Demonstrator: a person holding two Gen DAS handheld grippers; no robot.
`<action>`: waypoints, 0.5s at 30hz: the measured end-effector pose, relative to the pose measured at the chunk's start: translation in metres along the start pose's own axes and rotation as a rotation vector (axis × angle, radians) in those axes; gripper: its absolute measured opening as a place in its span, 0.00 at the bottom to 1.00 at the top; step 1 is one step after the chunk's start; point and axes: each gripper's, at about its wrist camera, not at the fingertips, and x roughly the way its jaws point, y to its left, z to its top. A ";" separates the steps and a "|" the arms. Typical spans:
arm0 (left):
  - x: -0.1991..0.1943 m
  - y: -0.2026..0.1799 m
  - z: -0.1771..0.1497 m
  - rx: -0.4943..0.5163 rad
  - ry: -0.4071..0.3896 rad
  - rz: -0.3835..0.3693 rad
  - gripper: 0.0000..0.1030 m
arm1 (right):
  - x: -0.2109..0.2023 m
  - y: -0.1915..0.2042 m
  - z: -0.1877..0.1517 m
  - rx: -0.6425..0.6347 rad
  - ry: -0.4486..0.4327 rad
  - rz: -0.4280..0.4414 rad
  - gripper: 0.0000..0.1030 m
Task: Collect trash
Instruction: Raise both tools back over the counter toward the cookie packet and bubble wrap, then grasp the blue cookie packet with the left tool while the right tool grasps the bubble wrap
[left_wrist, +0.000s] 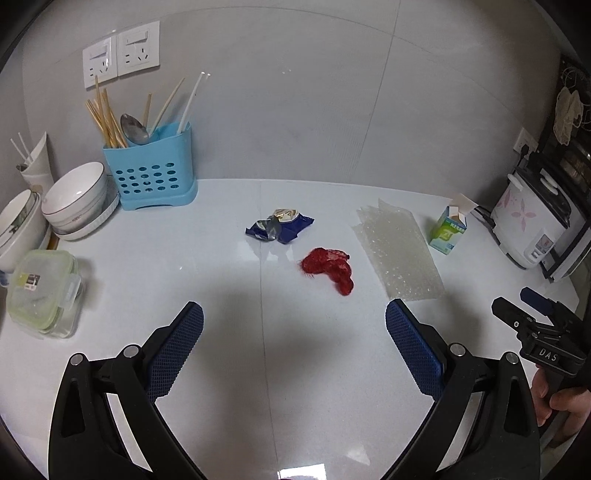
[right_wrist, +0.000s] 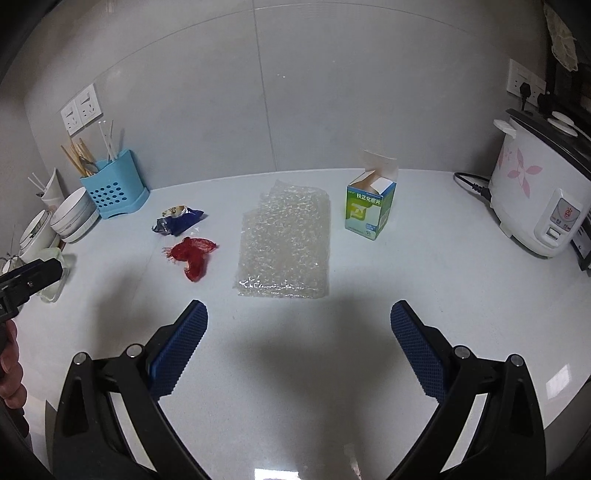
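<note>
So you've got both claws spread wide and holding nothing, hovering over the near edge of the white counter, which makes sense since nothing's been grabbed yet. Your left gripper lines up roughly with the red mesh scrap and the blue snack wrapper just behind it. Your right gripper faces the bubble wrap sheet, with the opened medicine box standing near it. I'd guess each side takes what's straight ahead. No bin visible, though.
</note>
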 end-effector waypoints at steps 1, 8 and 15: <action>0.006 0.003 0.004 -0.001 0.005 -0.003 0.94 | 0.004 0.001 0.003 0.002 0.005 -0.006 0.93; 0.053 0.019 0.025 0.022 0.031 -0.016 0.94 | 0.044 0.000 0.024 0.038 0.046 -0.037 0.93; 0.110 0.031 0.046 0.029 0.078 -0.036 0.94 | 0.086 -0.005 0.038 0.081 0.111 -0.078 0.93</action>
